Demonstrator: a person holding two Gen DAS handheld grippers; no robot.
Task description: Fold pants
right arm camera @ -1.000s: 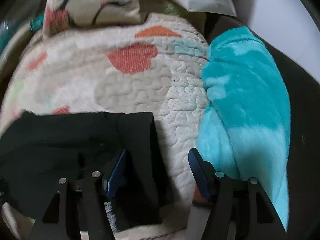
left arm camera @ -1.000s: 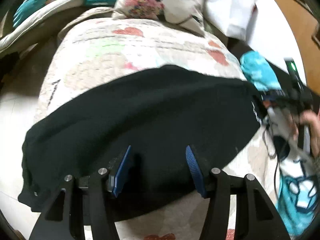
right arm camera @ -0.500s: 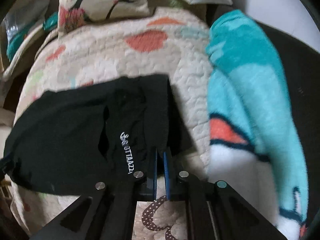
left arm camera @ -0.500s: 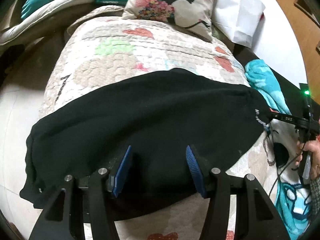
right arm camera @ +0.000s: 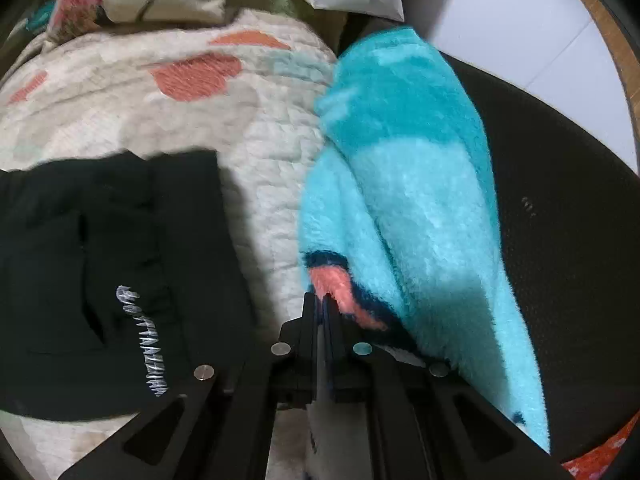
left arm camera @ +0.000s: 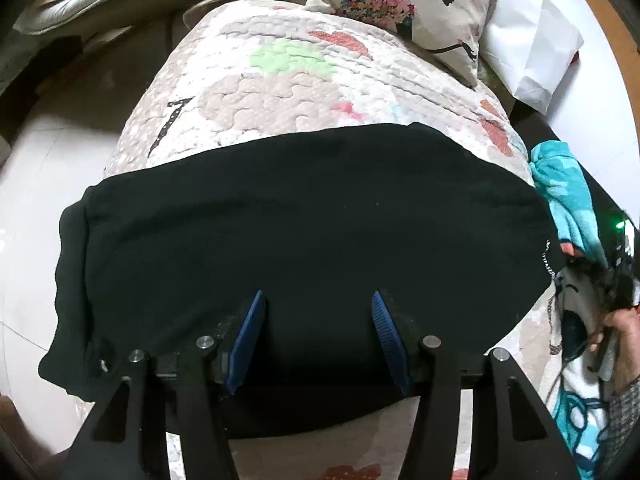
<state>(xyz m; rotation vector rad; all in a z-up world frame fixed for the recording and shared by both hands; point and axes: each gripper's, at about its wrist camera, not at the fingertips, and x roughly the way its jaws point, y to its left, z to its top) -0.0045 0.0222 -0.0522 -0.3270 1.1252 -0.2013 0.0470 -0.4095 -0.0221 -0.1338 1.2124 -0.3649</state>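
- A quilted cover with heart patches was spread out.
- A floral cushion sat at its far end, a white paper bag just beside it.
- A fluffy turquoise blanket lay along the quilt's edge.

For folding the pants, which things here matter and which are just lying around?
Part of the job:
black pants
left gripper, jaws open over the pants
right gripper, shut on nothing, just closed
quilt under the pants

Lying about:
turquoise fleece blanket
floral cushion
white paper bag
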